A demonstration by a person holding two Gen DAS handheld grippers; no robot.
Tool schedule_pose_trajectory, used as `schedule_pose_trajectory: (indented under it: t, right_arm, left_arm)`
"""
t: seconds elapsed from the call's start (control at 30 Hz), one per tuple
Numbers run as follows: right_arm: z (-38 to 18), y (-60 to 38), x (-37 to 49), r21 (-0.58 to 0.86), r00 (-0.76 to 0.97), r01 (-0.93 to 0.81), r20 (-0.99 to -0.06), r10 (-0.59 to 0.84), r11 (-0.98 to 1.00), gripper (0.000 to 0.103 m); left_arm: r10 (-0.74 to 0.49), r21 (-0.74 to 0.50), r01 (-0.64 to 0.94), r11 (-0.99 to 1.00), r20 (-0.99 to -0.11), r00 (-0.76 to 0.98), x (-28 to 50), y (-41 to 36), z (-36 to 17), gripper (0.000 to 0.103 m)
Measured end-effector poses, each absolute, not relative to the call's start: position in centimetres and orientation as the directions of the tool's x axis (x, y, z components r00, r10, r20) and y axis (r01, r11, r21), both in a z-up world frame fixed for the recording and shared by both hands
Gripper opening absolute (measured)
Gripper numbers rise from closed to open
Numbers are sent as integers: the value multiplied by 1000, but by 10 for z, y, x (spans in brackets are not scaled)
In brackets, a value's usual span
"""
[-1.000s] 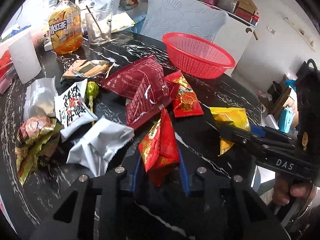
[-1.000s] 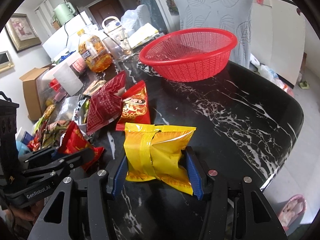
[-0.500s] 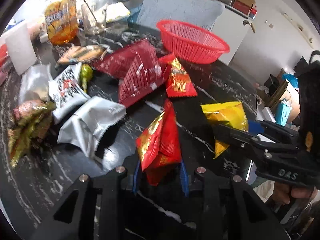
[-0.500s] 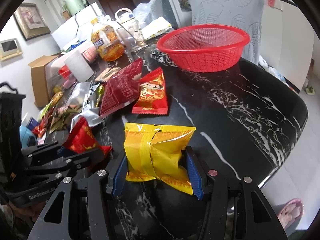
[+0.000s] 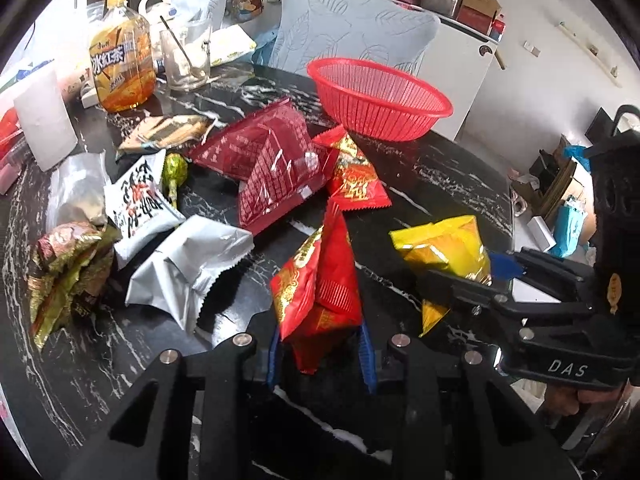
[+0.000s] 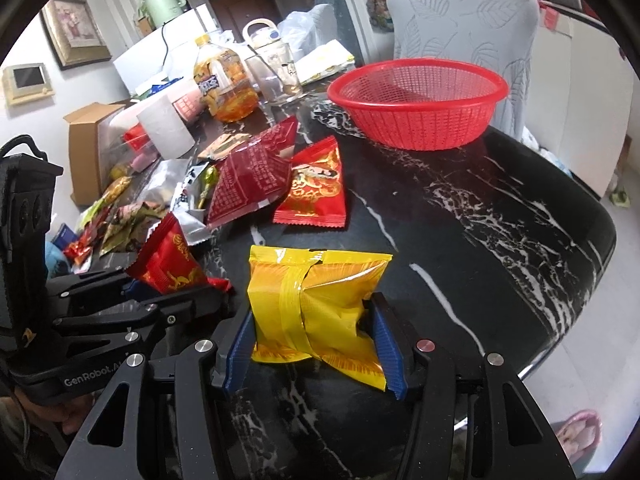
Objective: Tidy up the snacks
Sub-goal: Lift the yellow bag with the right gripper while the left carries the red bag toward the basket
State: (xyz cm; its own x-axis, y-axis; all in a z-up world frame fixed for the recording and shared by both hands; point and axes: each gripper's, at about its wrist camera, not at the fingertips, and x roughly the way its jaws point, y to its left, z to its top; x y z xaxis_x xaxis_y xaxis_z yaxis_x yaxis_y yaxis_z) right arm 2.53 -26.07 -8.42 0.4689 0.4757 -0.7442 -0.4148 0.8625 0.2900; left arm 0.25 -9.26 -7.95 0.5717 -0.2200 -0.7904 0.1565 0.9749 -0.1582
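Red basket: stands on the far part of the black marbled worktop, ahead of both grippers and in front of a pale chair back. It appears empty, mouth upward. In the right wrist view it lies ahead and slightly right, with bare worktop between; in the left wrist view it lies ahead and to the right, beyond the loose packets. Judged the likely destination; the right gripper seems to have the clearer, nearer line to it.

Right gripper: closed on the yellow packet, blue pads pressing its two sides. Packet is glossy, puffed, with a taped seam down its back, long axis across the jaws, held clear of the worktop.

Left gripper: closed tight on the red packet, gripped at its lower end. Packet is red with gold print, crimped edges, standing roughly upright, long axis pointing away from the gripper.

Remaining snacks, lying loose to the left of the basket: a large dark red bag; a red-and-gold packet just beside it; a silver packet; a white packet with black lettering.

Other: an iced tea bottle at the far left.
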Motion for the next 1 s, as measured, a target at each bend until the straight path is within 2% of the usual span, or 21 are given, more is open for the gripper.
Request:
schedule_pose_trajectory:
  t: [0.2,1.0]
  right_arm:
    - [-79,-261,23,325,450,-426,-733,509,844,53]
    - [-4,-291,18,227,610,-405,-654,447,886,53]
  left_arm:
    - [-247,-173,181,968,-771,587,0,-95,-68,30]
    - [-330,-130,330,935,-660,675,24,-133,-4,30]
